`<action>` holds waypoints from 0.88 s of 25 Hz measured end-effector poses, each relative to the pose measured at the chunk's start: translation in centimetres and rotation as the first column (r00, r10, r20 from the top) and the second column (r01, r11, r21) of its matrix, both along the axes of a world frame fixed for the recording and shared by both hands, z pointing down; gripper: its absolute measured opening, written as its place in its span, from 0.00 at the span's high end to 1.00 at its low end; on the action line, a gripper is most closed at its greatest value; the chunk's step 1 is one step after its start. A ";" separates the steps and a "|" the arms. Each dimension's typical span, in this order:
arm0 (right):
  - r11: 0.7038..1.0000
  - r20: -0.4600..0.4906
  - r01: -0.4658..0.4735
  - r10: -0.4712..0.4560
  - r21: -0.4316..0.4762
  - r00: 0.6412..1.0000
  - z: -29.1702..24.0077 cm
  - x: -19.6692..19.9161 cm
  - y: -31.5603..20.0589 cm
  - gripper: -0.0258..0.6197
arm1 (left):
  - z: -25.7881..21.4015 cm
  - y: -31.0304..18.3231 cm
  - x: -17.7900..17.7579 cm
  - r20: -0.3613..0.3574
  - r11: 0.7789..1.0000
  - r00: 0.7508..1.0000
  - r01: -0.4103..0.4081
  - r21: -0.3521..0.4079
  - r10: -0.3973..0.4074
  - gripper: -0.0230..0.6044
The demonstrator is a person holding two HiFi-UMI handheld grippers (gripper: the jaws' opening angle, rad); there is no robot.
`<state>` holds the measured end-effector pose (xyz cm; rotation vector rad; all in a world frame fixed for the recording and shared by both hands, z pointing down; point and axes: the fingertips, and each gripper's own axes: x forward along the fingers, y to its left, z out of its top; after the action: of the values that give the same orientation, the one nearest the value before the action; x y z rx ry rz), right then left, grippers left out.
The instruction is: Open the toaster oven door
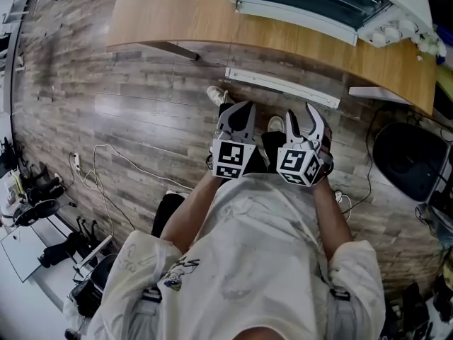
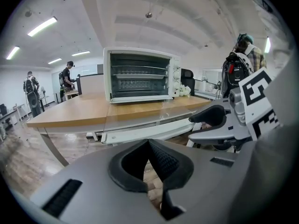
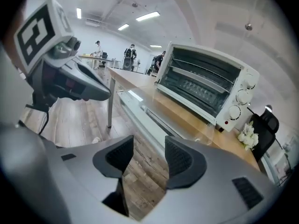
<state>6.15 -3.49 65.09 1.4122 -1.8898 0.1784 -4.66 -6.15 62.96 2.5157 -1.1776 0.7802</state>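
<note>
The white toaster oven (image 1: 333, 2) stands at the far right of the wooden table (image 1: 177, 13), its glass door closed in the left gripper view (image 2: 140, 76) and in the right gripper view (image 3: 205, 85). I hold both grippers close to my body, over the floor and short of the table's edge. My left gripper (image 1: 239, 106) (image 2: 148, 143) has its pads together with nothing between them. Beside it, my right gripper (image 1: 301, 112) (image 3: 148, 146) stands open with only floor showing in the gap. Each gripper shows at the edge of the other's view.
A white rail (image 1: 283, 87) runs under the table's front edge. White flowers (image 3: 246, 136) sit beside the oven's knobs. A black chair (image 1: 410, 158) stands on the floor at the right, cables (image 1: 106, 168) trail at the left. People (image 2: 67, 80) stand far behind the table.
</note>
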 end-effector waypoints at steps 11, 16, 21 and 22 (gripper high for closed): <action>0.982 0.202 -0.189 0.185 -0.004 0.962 -4.7 4.1 -2.8 0.61 | -1.8 -1.7 0.0 -0.027 0.999 0.999 0.024 0.038 -0.023 0.95; 0.972 0.224 -0.234 0.224 0.018 0.948 -6.6 5.7 -4.2 0.61 | -3.3 -2.8 -0.1 -0.044 0.998 0.998 0.045 0.052 -0.043 0.95; 0.963 0.232 -0.262 0.243 0.058 0.942 -8.4 7.4 -5.8 0.61 | -4.8 -4.8 -0.6 -0.065 0.996 0.995 0.075 0.049 -0.072 0.95; 0.962 0.233 -0.266 0.243 0.069 0.942 -8.9 7.8 -6.1 0.61 | -5.0 -5.3 -0.7 -0.073 0.996 0.995 0.077 0.047 -0.073 0.95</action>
<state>13.96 -9.64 56.19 1.7682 -1.9081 0.3872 -5.34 -11.41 57.97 2.5003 -1.2748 0.6451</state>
